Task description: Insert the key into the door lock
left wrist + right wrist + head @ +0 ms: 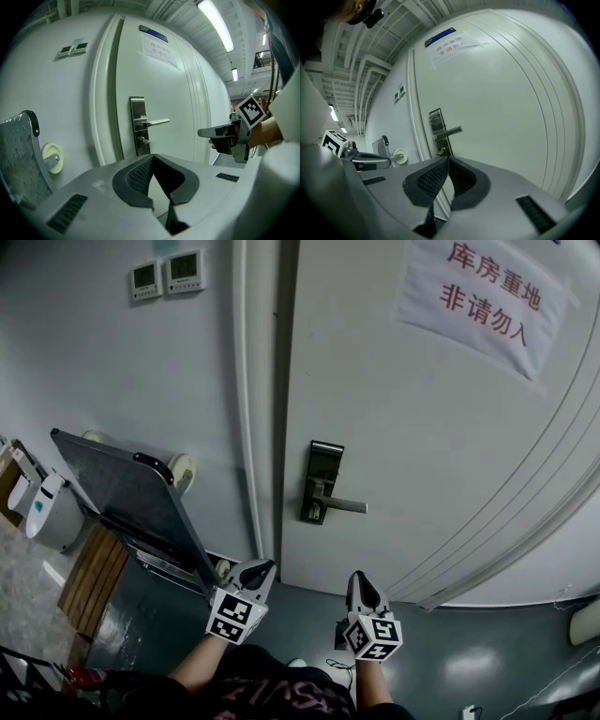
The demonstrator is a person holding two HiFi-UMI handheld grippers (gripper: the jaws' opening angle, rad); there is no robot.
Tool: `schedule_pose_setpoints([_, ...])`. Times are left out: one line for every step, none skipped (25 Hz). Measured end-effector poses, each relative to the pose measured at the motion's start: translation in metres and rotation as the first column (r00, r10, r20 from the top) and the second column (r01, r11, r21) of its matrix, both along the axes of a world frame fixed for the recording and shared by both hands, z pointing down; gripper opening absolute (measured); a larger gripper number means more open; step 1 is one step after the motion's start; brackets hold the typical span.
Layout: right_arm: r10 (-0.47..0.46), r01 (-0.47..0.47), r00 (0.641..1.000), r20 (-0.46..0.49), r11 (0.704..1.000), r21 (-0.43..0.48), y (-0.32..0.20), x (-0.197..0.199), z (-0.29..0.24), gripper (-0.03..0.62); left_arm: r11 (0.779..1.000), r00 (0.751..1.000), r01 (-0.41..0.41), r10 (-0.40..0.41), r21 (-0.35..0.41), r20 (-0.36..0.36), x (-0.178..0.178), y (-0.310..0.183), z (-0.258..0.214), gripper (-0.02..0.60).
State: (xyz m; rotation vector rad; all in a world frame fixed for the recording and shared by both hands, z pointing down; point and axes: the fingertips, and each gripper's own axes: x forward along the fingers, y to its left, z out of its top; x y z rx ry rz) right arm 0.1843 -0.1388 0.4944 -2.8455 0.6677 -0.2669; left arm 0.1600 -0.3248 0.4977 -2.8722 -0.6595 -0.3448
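Far left of the left fingers, a folded grey metal platform trolley [131, 498] leans on the pale grey wall [84, 362], parked clear of the doorway. Two small white wall thermostats [169, 276] sit high above it. The left gripper [151, 158], grey plastic with a marker cube, is held low and aimed at the door but well short of it. Its black ribbed fingers [137, 177] are pressed together at the tips with nothing between them. Ahead of and above both sets of fingertips is the tall brushed-steel lock plate [323, 482], on the left edge of the white panelled door [422, 427], with its steel lever handle [347, 506] pointing right. A small metal stub [146, 140] sticks out of the plate under the lever. It could be the key already seated or a cylinder part; too small to tell. No key shows at either gripper. The right gripper [447, 160], same build, is held beside the left one, also well back from the door, with its fingers [431, 178] closed tip to tip on nothing. This is probably a rest pose, since both tools are low and away from the lock. Up and right of the right fingers, a white paper notice with red characters [483, 294] is stuck on the door. Below is a glossy grey-blue floor [469, 652], and overhead are ceiling strip lights [215, 23].
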Motion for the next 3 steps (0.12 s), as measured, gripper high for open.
schedule_pose_setpoints([0.000, 0.000, 1.000, -0.001, 1.000, -0.002, -0.0002, -0.0003, 0.0002, 0.071, 1.000, 1.000, 0.001, -0.001, 0.001, 0.001, -0.0004, 0.0001, 0.0005, 0.012])
schedule_pose_setpoints([-0.001, 0.001, 1.000, -0.003, 1.000, -0.007, -0.0005, -0.0007, 0.0004, 0.071, 1.000, 1.000, 0.002, -0.002, 0.001, 0.002, -0.0007, 0.0003, 0.0008, 0.012])
schedule_pose_setpoints([-0.002, 0.002, 1.000, -0.004, 1.000, -0.012, -0.0008, -0.0009, 0.0005, 0.071, 1.000, 1.000, 0.002, -0.002, 0.001, 0.002, -0.0009, 0.0005, 0.0010, 0.012])
